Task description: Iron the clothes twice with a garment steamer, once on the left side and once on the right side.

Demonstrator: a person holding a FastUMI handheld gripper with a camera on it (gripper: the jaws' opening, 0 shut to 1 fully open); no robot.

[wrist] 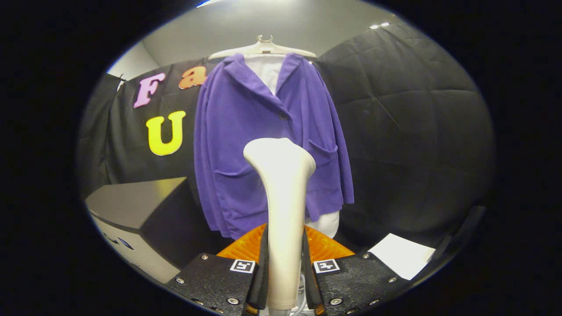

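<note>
The gripper (284, 276) had both fingers clamped on the smooth, flared steamer (281, 210), held upright; beyond it hung a ribbed purple jacket (246, 131). Its pale hanger (263, 47) curved above.

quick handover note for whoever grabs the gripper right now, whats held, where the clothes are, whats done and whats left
Gripper: shut on the garment steamer, both fingers pressing its handle, head pointing up toward the clothes.
Purple jacket: hanging on a hanger over a white garment, straight beyond the steamer, in front of the booth's black wall.
Steamer head sits before the jacket's lower middle; whether it touches the fabric cannot be told.
Done: steamer picked up and faced at the jacket.
Left, as far as the picture shows: one pass on the left side, one on the right side.
Nearby: a dark box to the left, a white sheet to the right.
</note>
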